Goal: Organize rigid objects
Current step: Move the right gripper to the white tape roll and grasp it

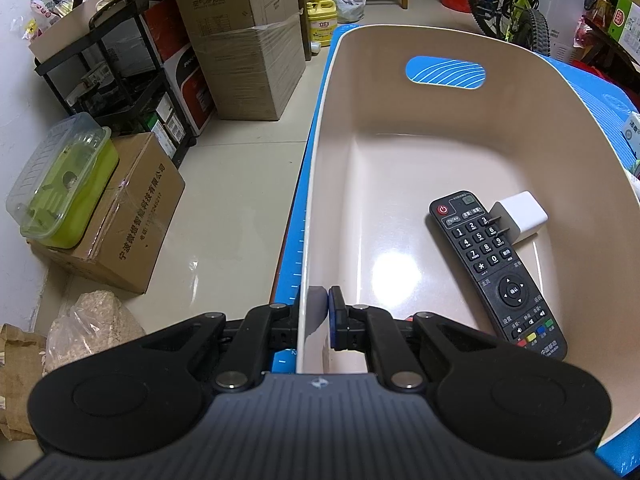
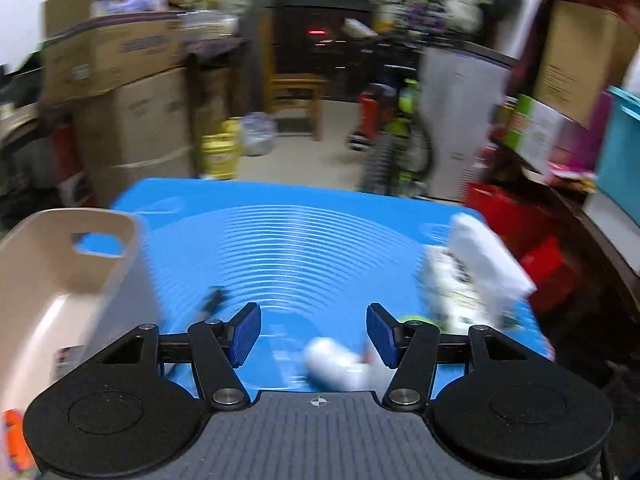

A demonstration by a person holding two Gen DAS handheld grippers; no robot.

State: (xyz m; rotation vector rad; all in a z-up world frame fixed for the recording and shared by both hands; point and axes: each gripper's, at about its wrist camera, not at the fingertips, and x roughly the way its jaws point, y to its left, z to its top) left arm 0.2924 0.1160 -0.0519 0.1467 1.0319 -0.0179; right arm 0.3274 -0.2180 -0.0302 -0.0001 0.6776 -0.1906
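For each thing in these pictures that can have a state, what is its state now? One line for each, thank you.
left gripper: shut on the bin's side wall
right gripper: open, empty, above the blue mat
beige bin: upright, on the mat
remote: flat in the bin, buttons up
white charger: in the bin, prongs touching the remote
white bottle: on its side on the mat, blurred

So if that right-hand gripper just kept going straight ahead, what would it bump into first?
Probably nothing at once. The right gripper is open over the blue mat, with bare mat ahead. A blurred white object lies just below its jaws; depth is unclear.
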